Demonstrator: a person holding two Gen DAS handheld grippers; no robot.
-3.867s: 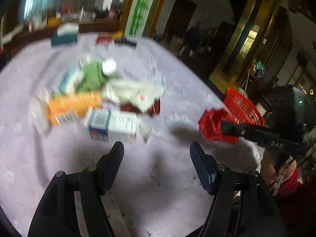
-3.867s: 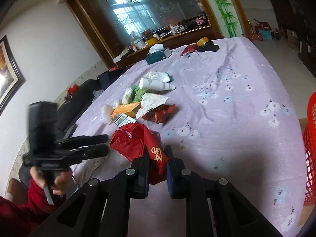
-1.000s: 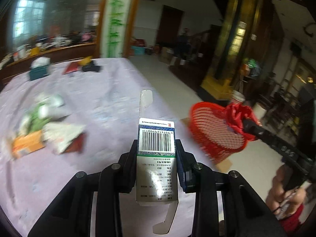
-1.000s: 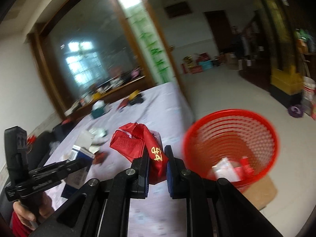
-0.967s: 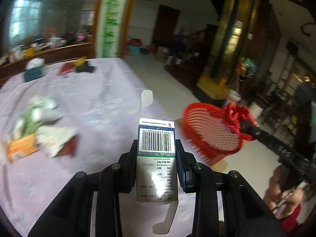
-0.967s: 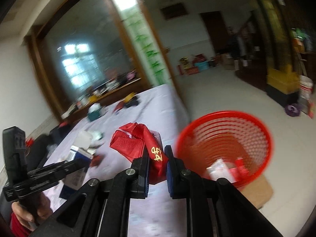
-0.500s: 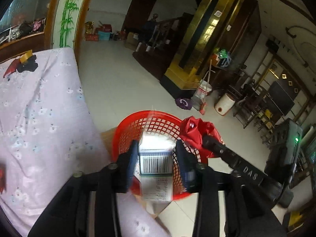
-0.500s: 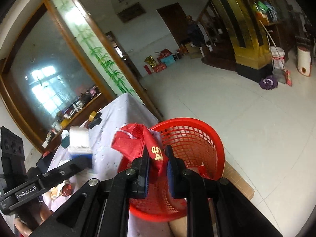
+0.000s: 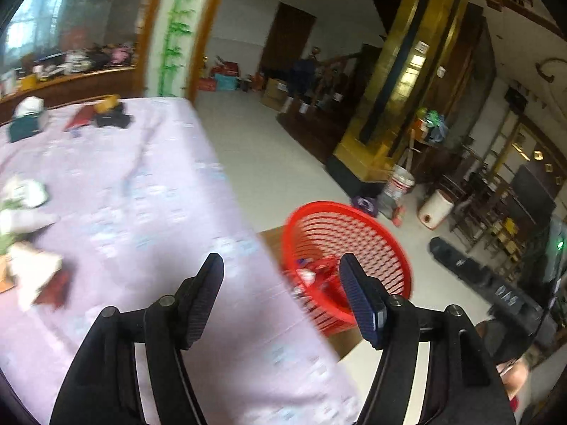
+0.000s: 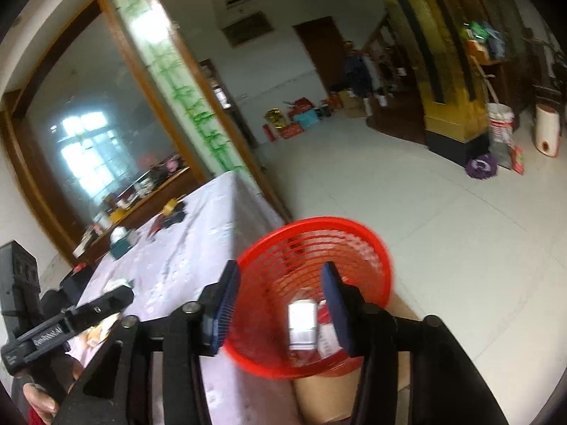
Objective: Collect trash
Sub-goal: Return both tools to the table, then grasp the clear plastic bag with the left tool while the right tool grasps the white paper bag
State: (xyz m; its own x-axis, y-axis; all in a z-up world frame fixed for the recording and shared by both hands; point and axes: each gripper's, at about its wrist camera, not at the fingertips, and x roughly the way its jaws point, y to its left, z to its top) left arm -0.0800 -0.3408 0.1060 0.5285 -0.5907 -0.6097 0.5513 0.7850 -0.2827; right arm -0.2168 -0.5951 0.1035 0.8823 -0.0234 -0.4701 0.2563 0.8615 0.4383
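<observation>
A red mesh basket [image 9: 354,212] stands on the floor beside the table's corner. In the right wrist view the basket [image 10: 312,221] holds a white box [image 10: 301,322] and red wrapping [image 10: 327,333]. My left gripper [image 9: 283,276] hangs over the lilac tablecloth [image 9: 141,194] edge, its jaws opening with nothing between them. My right gripper [image 10: 280,283] hovers above the basket, its jaws opening too and empty. More trash [image 9: 32,269] lies blurred at the table's left. From the right wrist view the left gripper [image 10: 71,318] shows at the left, held by a hand [image 10: 35,400].
A teal tissue box [image 9: 24,124] and dark items [image 9: 110,117] sit at the table's far end. Flat cardboard [image 10: 326,396] lies under the basket. White buckets [image 9: 436,209] and a purple mop head [image 10: 480,166] stand by the golden pillar across the tiled floor.
The left gripper let go of the barcoded box and the right let go of the red bag, both over the basket. Both jaws have spread, and the left view has swung back toward the table.
</observation>
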